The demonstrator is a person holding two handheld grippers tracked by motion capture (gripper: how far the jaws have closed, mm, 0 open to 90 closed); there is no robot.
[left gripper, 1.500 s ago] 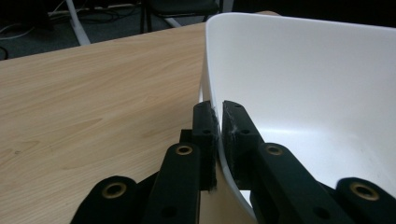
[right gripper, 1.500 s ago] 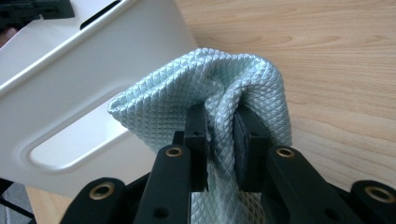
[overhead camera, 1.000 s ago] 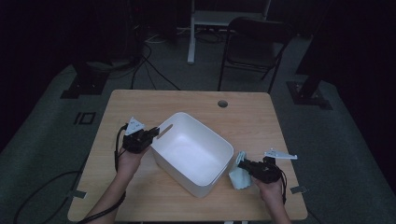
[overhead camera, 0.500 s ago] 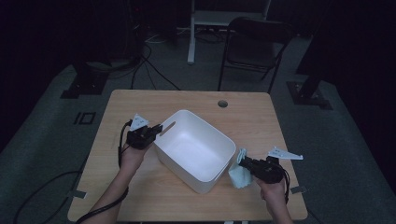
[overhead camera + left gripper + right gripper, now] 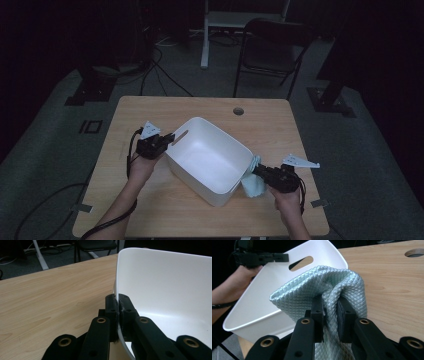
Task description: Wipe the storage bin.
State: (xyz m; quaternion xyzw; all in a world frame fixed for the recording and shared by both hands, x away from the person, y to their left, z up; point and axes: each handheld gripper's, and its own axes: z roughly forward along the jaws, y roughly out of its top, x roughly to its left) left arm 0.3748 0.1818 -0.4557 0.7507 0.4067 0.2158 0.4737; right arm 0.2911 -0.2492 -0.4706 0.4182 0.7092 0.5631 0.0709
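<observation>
A wooden table [image 5: 150,210] is standing in the middle of the frame, with a round hole [image 5: 238,111] near its far edge. A dark folding chair [image 5: 272,47] is standing at the upper middle, and beside it, to the left, a white table leg [image 5: 204,35]. Black cables [image 5: 160,70] are lying on the grey floor [image 5: 50,130] at the upper left.

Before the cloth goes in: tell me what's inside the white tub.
The white tub looks bare inside: plain floor and walls, no items. The light blue cloth hangs outside its near-right corner, held by the right gripper. That corner's inside is hidden by the rim.
</observation>
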